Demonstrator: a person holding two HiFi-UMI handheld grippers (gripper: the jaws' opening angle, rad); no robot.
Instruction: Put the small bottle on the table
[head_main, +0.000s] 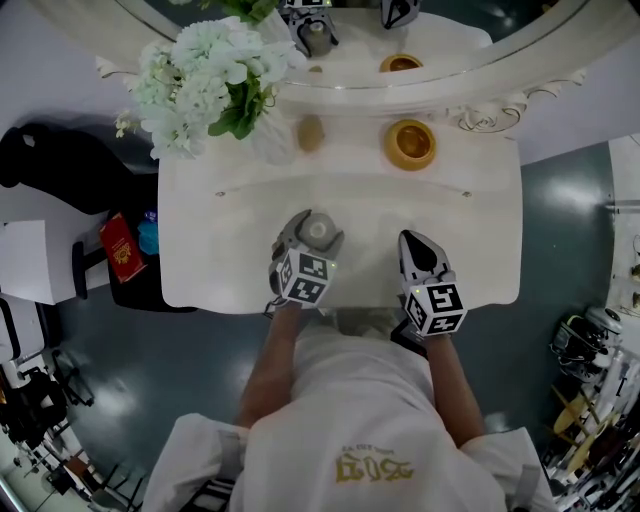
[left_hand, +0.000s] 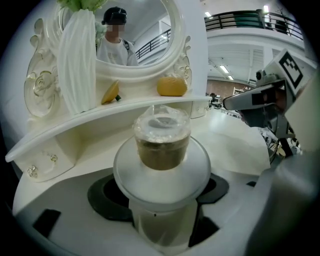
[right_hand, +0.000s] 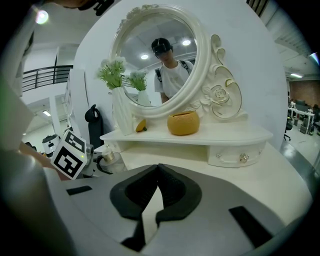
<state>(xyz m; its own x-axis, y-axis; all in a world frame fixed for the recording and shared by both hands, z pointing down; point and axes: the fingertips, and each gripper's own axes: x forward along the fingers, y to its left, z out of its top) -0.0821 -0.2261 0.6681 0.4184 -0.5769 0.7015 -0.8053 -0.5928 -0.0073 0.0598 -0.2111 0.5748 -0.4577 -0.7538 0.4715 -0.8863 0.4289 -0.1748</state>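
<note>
The small bottle (head_main: 317, 232) has a clear body, a wide round collar and a clear cap over a gold-brown neck. It stands upright over the front middle of the white dressing table (head_main: 485, 250). My left gripper (head_main: 303, 252) is shut on the small bottle (left_hand: 161, 150), its black pads pressing the body below the collar; whether the base touches the table is hidden. About a hand's width to the right, my right gripper (head_main: 418, 252) is shut and empty, its pads (right_hand: 172, 192) touching. In the right gripper view the small bottle (right_hand: 106, 159) shows at the left.
A raised shelf (head_main: 350, 160) at the back carries a white vase of white flowers (head_main: 215, 70), a small yellow-brown object (head_main: 310, 132) and a yellow bowl (head_main: 410, 143). An oval mirror (head_main: 340, 45) stands behind. A red item (head_main: 120, 248) lies off the table's left edge.
</note>
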